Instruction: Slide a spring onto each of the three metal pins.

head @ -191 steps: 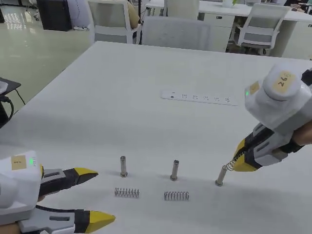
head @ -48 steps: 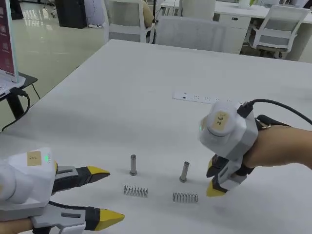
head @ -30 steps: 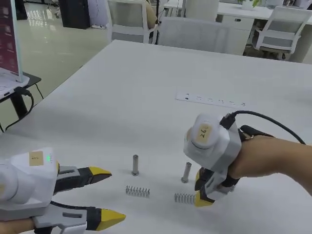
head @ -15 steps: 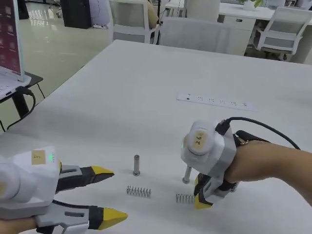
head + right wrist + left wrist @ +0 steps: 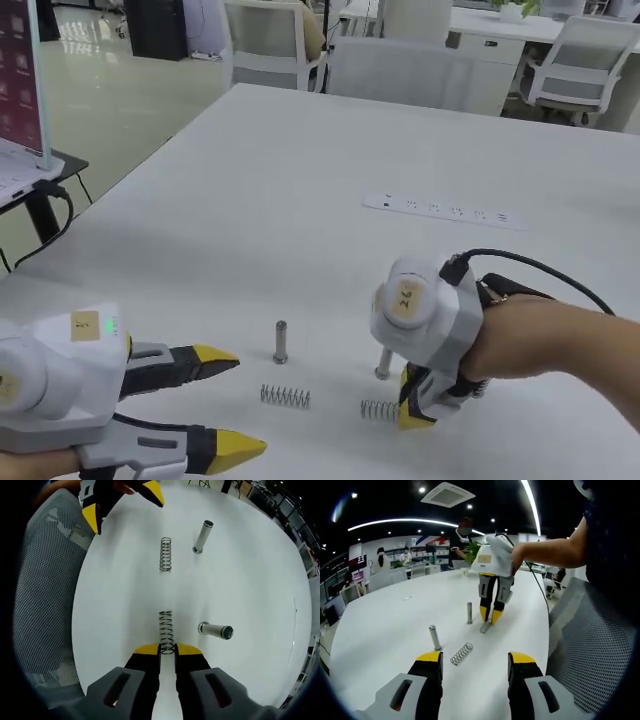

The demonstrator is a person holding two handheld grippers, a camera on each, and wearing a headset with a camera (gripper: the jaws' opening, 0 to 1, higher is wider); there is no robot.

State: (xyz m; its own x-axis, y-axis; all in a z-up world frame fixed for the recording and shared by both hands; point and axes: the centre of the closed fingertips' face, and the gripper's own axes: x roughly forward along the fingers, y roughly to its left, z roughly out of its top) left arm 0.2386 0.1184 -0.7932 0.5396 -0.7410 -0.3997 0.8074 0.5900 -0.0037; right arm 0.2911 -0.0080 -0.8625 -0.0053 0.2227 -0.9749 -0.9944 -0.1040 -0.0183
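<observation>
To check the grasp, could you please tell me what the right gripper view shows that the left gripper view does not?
Right gripper view: the grip up close, right tongs shut on the end of the near spring. Left gripper view: the person's arm behind them, and ceiling lights. Both: the open left tongs, the far pin, the near pin and the loose spring.

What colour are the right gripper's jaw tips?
Yellow, black behind, pinching the spring; best in the right gripper view.
</observation>
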